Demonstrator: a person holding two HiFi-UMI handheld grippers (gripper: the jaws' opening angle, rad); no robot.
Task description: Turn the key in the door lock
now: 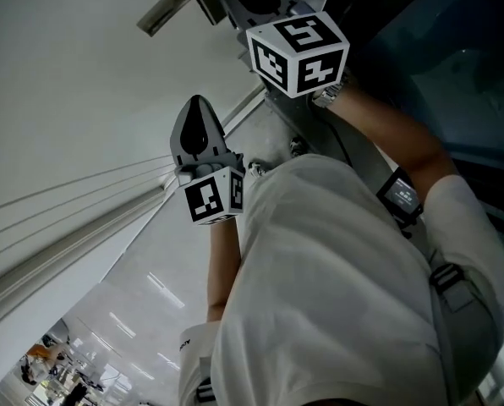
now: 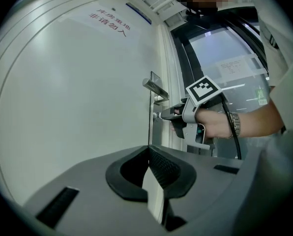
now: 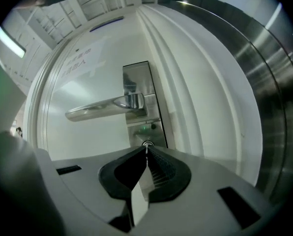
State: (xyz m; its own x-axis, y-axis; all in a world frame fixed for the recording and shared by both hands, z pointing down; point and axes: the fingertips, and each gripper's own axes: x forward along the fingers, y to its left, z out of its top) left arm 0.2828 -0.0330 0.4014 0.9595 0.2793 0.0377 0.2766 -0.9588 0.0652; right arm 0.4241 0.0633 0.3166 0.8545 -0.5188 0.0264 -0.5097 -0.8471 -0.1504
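**A:** Two lines of red Chinese characters (image 2: 109, 22) on the door (image 2: 63, 107), too small to read. Blue sign (image 2: 138, 13) above the door. Paper notice (image 2: 235, 67) on the glass (image 2: 220, 43), print unreadable.

**B:** Room?

**A:** White door, steel plate (image 3: 139, 77), handle (image 3: 97, 109) lying level with its lever pointing away from the steel frame (image 3: 269, 82). Shiny pale floor (image 1: 142, 294).

**B:** Key?

**A:** Key (image 3: 146, 146) sits in the lock (image 3: 149, 142), just under the handle. Long axis level, pointing straight into the door.

**B:** Grippers?

**A:** Right gripper (image 3: 146, 149) has its jaws nearly together, pinching the key's head. Left gripper (image 2: 149, 150) is closed with nothing in it, held back from the lock.
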